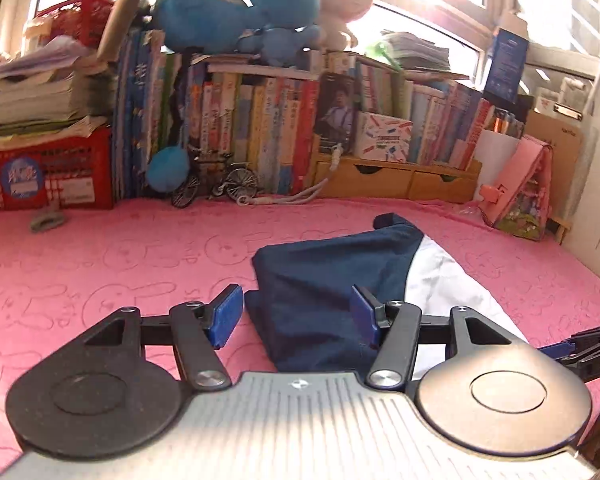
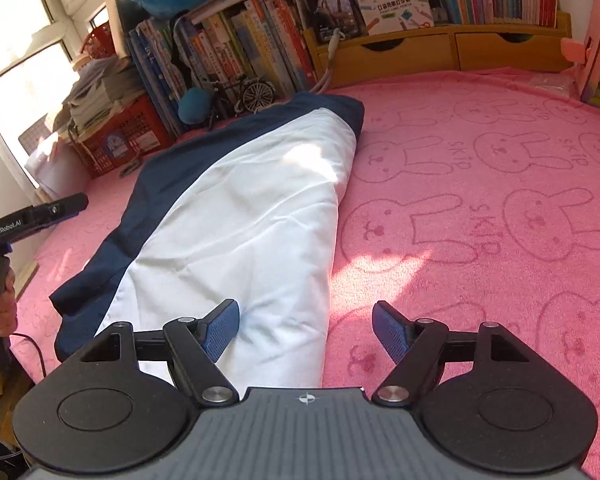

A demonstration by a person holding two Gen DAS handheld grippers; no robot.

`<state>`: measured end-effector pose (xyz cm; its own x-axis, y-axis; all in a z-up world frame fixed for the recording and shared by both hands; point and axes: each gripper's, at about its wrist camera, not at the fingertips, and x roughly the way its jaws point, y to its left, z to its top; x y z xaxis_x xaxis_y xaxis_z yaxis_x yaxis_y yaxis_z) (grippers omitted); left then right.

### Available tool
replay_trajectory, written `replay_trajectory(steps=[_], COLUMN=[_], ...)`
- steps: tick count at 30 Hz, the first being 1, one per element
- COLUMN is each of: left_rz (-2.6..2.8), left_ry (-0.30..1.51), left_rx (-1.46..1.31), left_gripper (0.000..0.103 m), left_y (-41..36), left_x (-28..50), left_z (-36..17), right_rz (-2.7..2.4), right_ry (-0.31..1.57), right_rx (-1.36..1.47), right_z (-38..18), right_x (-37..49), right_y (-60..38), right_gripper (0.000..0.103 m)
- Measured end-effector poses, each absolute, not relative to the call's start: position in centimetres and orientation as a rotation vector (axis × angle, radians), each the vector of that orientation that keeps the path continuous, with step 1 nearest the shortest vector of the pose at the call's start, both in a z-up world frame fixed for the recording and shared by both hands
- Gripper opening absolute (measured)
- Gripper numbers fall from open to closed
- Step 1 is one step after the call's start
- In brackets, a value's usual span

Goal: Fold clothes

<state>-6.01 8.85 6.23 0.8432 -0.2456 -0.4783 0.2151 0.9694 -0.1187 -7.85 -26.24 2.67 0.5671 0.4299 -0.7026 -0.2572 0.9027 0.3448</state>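
Navy and white garment (image 2: 236, 216) lying folded lengthwise on the pink rabbit-print blanket (image 2: 480, 200), long axis running from the near edge toward the row of books (image 2: 236, 44), narrow end pointing at them. Red crate (image 1: 48, 172) at the left piled with papers (image 1: 32, 88). "SKIP" readable on the blanket, "GenRobot.AI" on the left tool. Left claw (image 1: 298, 316) released, spread over the navy edge. Right claw (image 2: 306, 330) released, straddling the white edge.

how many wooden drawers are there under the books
2: the left drawer and the right drawer sit side by side under the book row, at the pink blanket's far edge. None look hidden.
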Motion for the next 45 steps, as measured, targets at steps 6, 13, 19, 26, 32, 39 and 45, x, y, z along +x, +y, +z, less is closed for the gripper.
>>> replay_trajectory(steps=[6,13,19,26,32,39,45], left_rz=[-0.259,-0.233,-0.154,-0.215,-0.517,-0.495,-0.31], left_ry=[0.526,0.525,0.575,0.518,0.664,0.648,0.672], left_rx=[0.112,0.312,0.255,0.01,-0.156,0.318,0.373], left_gripper=[0.04,0.044,0.052,0.05,0.05,0.058,0.087], left_y=[5.0,2.3,5.7,8.1,3.1,-9.7,-14.3], left_x=[-5.1,-4.4,-4.0,-2.1,2.2,4.2,9.6], left_z=[3.5,0.6,1.0,7.0,8.6,6.6,6.2], right_rz=[0.439,0.448,0.449,0.397,0.34,0.422,0.457], right_ry=[1.062,1.092,1.049,0.805,0.739,0.792,0.764], right_rx=[0.221,0.176,0.109,0.116,0.175,0.092,0.018], right_z=[2.8,3.0,3.1,3.7,2.3,2.0,1.5], right_x=[-7.3,-7.2,-8.1,-6.6,-2.9,-3.6,-5.0], right_y=[-25.3,-25.1,-24.7,-26.4,-27.0,-23.5,-22.5], right_gripper=[0.059,0.056,0.059,0.071,0.07,0.066,0.073])
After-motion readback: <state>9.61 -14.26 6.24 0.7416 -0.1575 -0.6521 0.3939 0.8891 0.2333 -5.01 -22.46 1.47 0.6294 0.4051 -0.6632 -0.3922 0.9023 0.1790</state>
